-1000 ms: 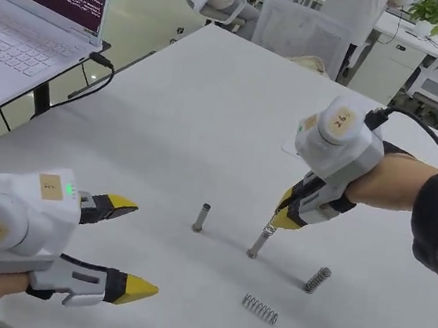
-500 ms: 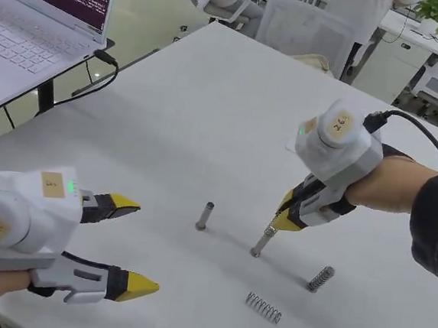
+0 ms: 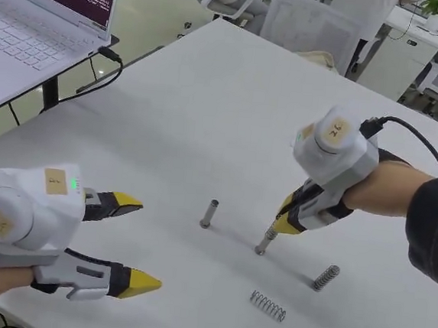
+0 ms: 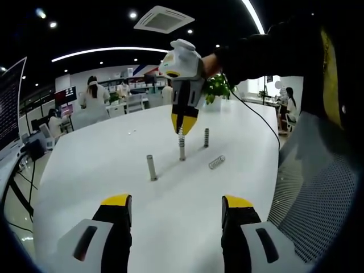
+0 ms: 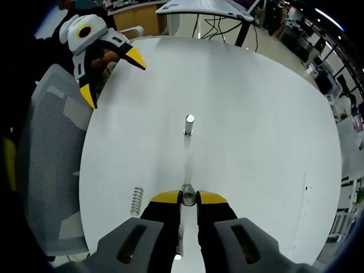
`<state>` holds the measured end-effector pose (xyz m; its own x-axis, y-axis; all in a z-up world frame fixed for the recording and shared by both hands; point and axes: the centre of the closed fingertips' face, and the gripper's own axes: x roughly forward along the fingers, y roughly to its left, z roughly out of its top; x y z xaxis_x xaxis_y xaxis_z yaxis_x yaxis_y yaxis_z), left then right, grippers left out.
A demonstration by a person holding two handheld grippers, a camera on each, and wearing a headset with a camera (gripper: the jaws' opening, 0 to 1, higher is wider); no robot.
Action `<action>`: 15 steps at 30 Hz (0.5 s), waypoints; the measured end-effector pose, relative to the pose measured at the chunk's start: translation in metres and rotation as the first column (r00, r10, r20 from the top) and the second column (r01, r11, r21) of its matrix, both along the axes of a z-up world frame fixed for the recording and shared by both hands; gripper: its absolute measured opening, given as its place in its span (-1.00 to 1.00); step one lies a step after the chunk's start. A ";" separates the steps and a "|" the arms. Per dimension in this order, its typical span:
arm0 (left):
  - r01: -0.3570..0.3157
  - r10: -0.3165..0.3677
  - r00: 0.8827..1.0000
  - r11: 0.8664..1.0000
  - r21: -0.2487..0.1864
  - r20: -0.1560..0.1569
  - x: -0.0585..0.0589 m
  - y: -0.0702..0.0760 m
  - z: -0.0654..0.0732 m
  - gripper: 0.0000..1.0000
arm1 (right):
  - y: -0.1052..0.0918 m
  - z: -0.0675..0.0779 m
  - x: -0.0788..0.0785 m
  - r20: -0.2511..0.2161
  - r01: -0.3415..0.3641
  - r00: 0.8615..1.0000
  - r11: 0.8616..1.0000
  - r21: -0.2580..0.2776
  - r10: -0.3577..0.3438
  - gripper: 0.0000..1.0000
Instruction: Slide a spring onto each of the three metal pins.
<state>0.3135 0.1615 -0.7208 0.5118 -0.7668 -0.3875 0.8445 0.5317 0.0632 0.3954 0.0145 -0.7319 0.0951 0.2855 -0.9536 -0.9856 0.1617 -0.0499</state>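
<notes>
laptop point(image 3: 33, 9): open at the far left of the head view, off the table point(image 3: 208, 109), with a black cable point(image 3: 105, 66) hanging from its right side.
left gripper point(image 3: 137, 241): jaws spread wide with nothing between them. It is low over the near-left part of the white table, well apart from the pins. Its own view looks across the table at all the parts.
bare pin point(image 3: 209, 213): upright, no spring on it. The right gripper view sees it from above, bright top face straight ahead of the jaws.
middle pin point(image 3: 263, 243): foot on the table, top just under the right gripper's tips. It leans in the head view and looks nearly upright in the left gripper view.
held spring point(image 5: 189, 195): end-on coil pinched between the yellow tips in the right gripper view. The left gripper view shows it side-on, seated on the top of the middle pin.
loose spring point(image 3: 268, 306): lying flat on the table, near the front edge, touching nothing.
right gripper point(image 3: 285, 220): pointing down, jaws closed onto the held spring.
standing spring point(image 3: 325, 277): coils show along its whole length. It is upright in the left gripper view, right of the middle pin. Whether a pin is inside it, cannot tell.
sleeve point(image 3: 436, 221): dark, at the right edge of the head view.
</notes>
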 end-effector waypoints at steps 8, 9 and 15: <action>0.003 -0.003 1.000 1.000 0.000 -0.004 0.001 -0.002 -0.001 0.19 | 0.000 -0.011 -0.001 -0.007 0.001 1.000 1.000 0.005 -0.001 -0.85; 0.003 -0.003 1.000 1.000 0.001 -0.005 0.001 -0.002 -0.001 0.19 | 0.000 -0.013 -0.001 -0.008 0.000 1.000 1.000 0.003 0.000 -0.85; 0.003 -0.002 1.000 1.000 0.002 -0.007 0.001 -0.001 -0.002 0.19 | 0.000 -0.021 -0.001 -0.002 -0.005 1.000 1.000 0.002 0.005 -0.84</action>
<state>0.3143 0.1600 -0.7223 0.5070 -0.7672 -0.3929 0.8463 0.5295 0.0583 0.3946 0.0142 -0.7525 0.0921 0.2878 -0.9532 -0.9864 0.1574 -0.0478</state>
